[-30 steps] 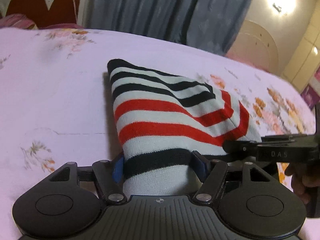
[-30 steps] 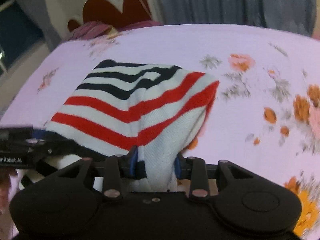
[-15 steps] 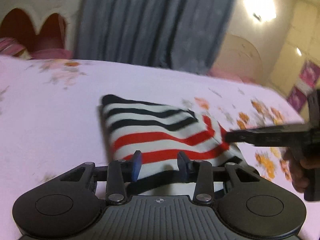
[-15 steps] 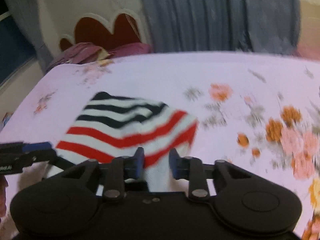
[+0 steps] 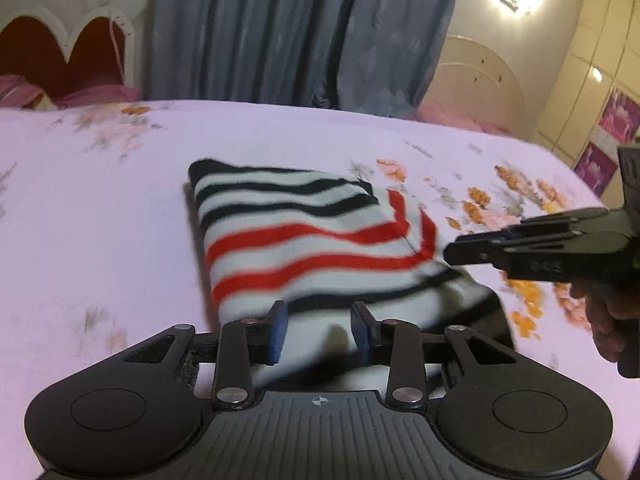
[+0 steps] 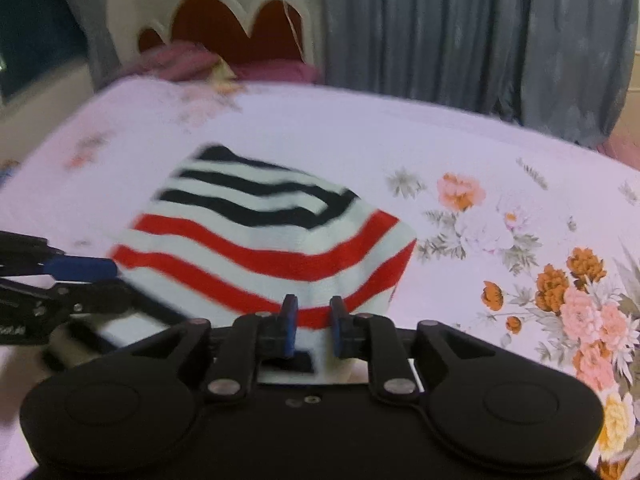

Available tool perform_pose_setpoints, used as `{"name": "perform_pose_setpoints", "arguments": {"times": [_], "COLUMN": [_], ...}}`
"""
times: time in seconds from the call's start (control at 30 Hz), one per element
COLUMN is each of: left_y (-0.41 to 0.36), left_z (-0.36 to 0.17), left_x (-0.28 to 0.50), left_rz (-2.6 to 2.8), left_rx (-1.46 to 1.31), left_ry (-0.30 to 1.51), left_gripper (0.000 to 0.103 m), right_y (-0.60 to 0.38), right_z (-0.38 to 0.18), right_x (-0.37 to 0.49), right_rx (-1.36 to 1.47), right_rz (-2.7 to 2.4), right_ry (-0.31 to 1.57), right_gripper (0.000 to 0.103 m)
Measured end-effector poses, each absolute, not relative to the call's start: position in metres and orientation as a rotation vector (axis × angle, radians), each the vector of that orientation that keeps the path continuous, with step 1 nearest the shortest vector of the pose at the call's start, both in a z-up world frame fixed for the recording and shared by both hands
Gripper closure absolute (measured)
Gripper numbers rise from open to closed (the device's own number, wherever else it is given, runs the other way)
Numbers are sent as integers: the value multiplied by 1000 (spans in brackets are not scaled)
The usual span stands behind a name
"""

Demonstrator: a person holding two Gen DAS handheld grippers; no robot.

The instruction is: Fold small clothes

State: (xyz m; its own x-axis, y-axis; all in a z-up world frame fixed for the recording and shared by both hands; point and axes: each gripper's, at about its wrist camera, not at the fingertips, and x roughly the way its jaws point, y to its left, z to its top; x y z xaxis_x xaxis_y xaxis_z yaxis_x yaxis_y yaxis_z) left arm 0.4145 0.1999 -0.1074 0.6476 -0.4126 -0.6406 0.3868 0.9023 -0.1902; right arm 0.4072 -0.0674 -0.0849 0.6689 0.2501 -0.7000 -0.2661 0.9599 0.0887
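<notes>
Left wrist view: the folded striped garment [image 5: 312, 248] lies flat on the floral bedsheet [image 5: 100, 240], and the left gripper [image 5: 320, 330] hangs over its near edge, fingers parted, nothing between them. The right gripper [image 6: 313, 326] hovers likewise, fingers narrowly apart, gripping nothing.
</notes>
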Motion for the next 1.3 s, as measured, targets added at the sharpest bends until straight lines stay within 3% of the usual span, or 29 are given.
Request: {"name": "perform_pose_setpoints", "arguments": {"times": [0.13,0.37,1.3], "left_y": [198,189,159], "left_z": [-121,-140,-144], "left_x": [384,376,370], "left_rz": [-431,-381,-234], "left_rx": [2,3,143], "left_ry": [780,821,803], "left_gripper": [76,76,76], "right_y": [-55,-51,-57], "right_z": [-82,-120,-124], "right_x": [367,359,350], "right_rx": [-91,-227,-126], "right_rz": [378,335,282], "right_ry": [794,885,870], "right_gripper": [86,103,103]}}
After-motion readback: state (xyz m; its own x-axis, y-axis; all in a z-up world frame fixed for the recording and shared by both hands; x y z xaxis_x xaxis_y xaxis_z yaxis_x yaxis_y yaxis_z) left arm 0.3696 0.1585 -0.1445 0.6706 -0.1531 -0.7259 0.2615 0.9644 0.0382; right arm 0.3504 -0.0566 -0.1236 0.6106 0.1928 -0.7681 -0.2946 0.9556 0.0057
